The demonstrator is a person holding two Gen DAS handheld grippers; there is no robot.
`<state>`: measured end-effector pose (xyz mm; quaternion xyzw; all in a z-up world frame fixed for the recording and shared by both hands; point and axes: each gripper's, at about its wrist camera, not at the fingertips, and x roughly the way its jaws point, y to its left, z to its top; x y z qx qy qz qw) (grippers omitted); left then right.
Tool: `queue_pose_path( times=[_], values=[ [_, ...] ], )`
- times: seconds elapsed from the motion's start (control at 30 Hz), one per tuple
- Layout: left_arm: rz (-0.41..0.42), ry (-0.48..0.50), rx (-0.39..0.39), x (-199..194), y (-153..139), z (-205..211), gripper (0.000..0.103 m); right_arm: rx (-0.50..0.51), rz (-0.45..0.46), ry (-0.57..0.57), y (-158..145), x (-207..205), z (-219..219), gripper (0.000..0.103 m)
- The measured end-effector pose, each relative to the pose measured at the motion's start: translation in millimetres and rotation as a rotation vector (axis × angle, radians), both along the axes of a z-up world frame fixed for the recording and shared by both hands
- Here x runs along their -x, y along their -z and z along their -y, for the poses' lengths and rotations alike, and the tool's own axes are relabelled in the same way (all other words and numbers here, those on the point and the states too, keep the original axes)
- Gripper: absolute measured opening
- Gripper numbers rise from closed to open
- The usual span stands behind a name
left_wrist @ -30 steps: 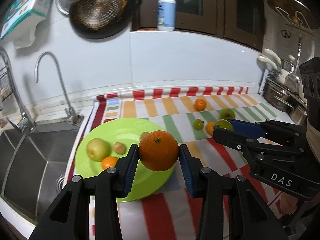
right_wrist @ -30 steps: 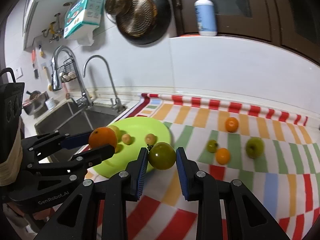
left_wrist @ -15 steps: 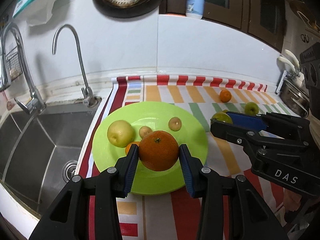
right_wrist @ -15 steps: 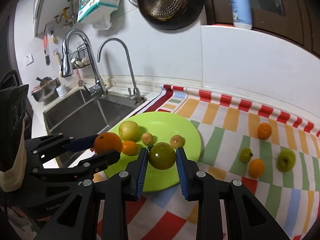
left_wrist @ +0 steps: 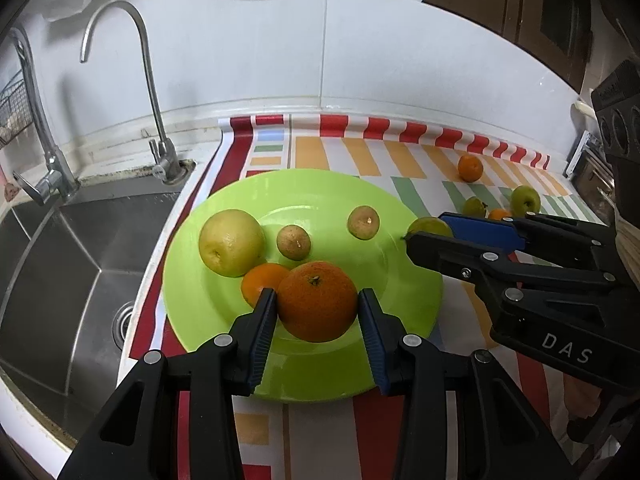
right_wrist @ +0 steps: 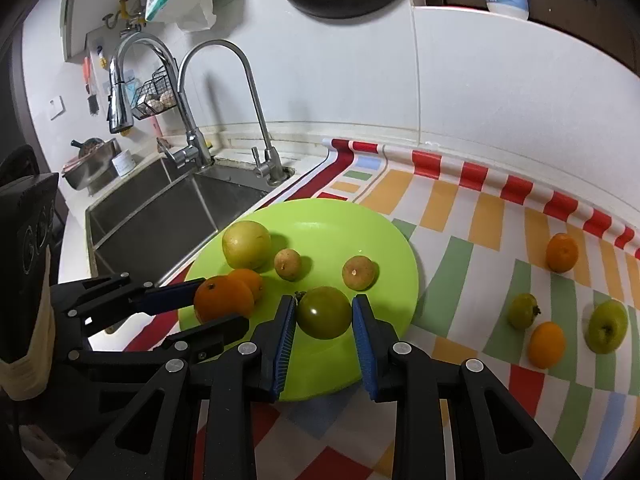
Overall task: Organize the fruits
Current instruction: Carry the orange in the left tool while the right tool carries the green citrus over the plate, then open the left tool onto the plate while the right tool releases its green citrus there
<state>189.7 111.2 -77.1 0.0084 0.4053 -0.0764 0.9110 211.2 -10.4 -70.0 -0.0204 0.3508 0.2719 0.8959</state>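
Observation:
My left gripper [left_wrist: 317, 309] is shut on a large orange [left_wrist: 317, 306], held just above the near part of the lime green plate [left_wrist: 412, 280]. In the right wrist view my right gripper [right_wrist: 323, 314] is shut on a dark green tomato [right_wrist: 323, 312], over the plate's [right_wrist: 396, 248] near right side. On the plate lie a yellow pear [left_wrist: 231, 248], a small orange [left_wrist: 260, 282] and two brown round fruits [left_wrist: 294, 242] [left_wrist: 363, 222]. The left gripper [right_wrist: 218, 308] with its orange [right_wrist: 222, 298] shows at the lower left of the right wrist view.
Several loose fruits lie on the striped cloth right of the plate: an orange [right_wrist: 562, 252], a small green tomato [right_wrist: 522, 311], another orange [right_wrist: 546, 345] and a green apple [right_wrist: 607, 326]. A steel sink [left_wrist: 60, 264] with taps [left_wrist: 154, 92] is left of the plate.
Both grippers have moved left and down with their fruits, from over the cloth to over the plate, which now fills the middle of both views.

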Motion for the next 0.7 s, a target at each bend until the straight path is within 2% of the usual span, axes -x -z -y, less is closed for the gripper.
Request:
queue_pose_path(
  times=[0.13, 0.27, 0.4, 0.5, 0.7],
  values=[
    [-0.011, -0.003, -0.005, -4.4, 2.9, 0.4, 0.044, -0.018, -0.015, 0.008, 3.4, -7.5, 1.5, 0.033],
    [0.020, -0.018, -0.023, -2.2, -3.6, 0.3, 0.051, -0.021, -0.016, 0.033, 2.9, -8.5, 6.8, 0.035],
    [0.046, -0.024, -0.031, 3.3, -10.9, 1.8, 0.052, -0.017, -0.010, 0.068, 0.1, -3.3, 16.0, 0.035],
    [0.067, -0.008, -0.027, 8.3, -17.9, 5.8, 0.054, -0.018, -0.002, 0.097, -4.5, 3.7, 24.1, 0.041],
    [0.112, 0.031, -0.021, 21.6, -32.0, 18.6, 0.058, -0.016, 0.042, 0.144, -17.3, 23.4, 42.4, 0.042]
  ],
)
